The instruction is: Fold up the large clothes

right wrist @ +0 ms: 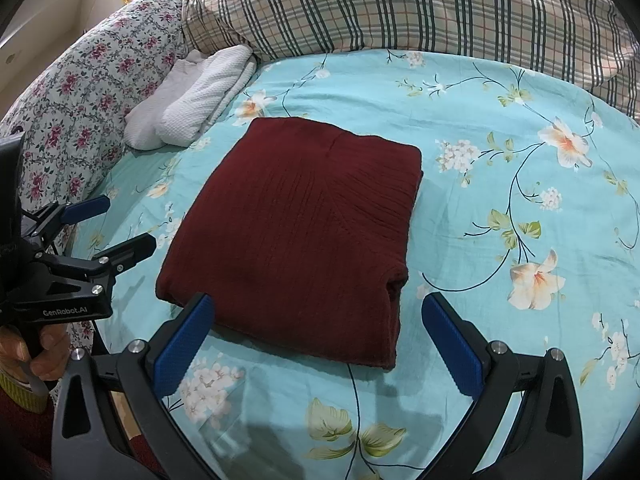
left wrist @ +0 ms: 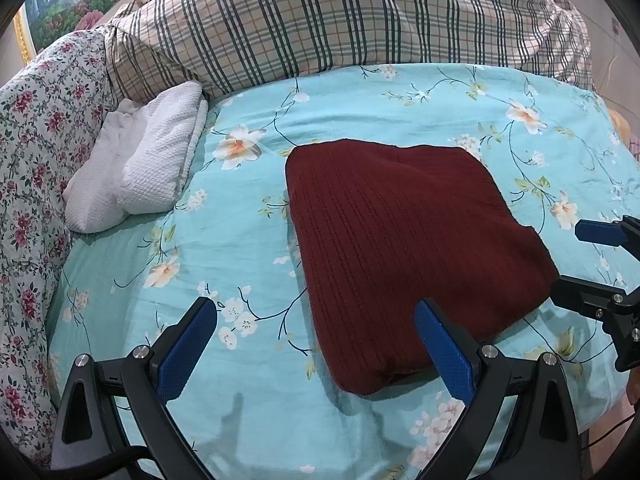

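Observation:
A dark red ribbed knit garment (left wrist: 404,248) lies folded into a flat rectangle on the turquoise floral bedsheet (left wrist: 224,240); it also shows in the right wrist view (right wrist: 296,232). My left gripper (left wrist: 316,344) is open and empty, hovering at the garment's near left corner. My right gripper (right wrist: 316,336) is open and empty, just above the garment's near edge. The right gripper shows at the right edge of the left wrist view (left wrist: 592,264), and the left gripper shows at the left of the right wrist view (right wrist: 116,224); both are open.
A folded white waffle-textured cloth (left wrist: 136,160) lies at the far left of the sheet (right wrist: 480,320). A plaid duvet (left wrist: 340,16) is heaped along the back. A pink-flowered quilt (left wrist: 36,160) runs along the left side.

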`<state>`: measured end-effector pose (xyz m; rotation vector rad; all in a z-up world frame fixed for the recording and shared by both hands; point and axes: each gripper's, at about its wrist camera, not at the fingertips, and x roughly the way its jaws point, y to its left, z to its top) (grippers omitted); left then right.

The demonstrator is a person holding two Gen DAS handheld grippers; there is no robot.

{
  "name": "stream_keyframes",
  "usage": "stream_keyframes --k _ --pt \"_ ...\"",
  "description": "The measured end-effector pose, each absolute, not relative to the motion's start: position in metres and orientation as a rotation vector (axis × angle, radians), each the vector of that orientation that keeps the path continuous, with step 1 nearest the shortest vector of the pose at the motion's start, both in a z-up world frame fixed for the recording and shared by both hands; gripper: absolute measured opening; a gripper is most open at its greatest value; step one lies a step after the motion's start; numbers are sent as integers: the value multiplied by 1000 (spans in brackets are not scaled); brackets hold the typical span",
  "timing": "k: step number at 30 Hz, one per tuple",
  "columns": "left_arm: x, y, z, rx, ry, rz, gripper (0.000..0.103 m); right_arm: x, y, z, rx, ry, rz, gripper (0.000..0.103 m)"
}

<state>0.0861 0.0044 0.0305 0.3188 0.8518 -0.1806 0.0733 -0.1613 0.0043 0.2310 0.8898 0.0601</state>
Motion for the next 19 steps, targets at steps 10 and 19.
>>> stream_keyframes --k 10,19 --pt "88 2 30 318 857 -184 100 73 -162 2 238 891 57 103" --pt "94 1 27 283 860 -204 99 76 -169 0 245 892 61 103"
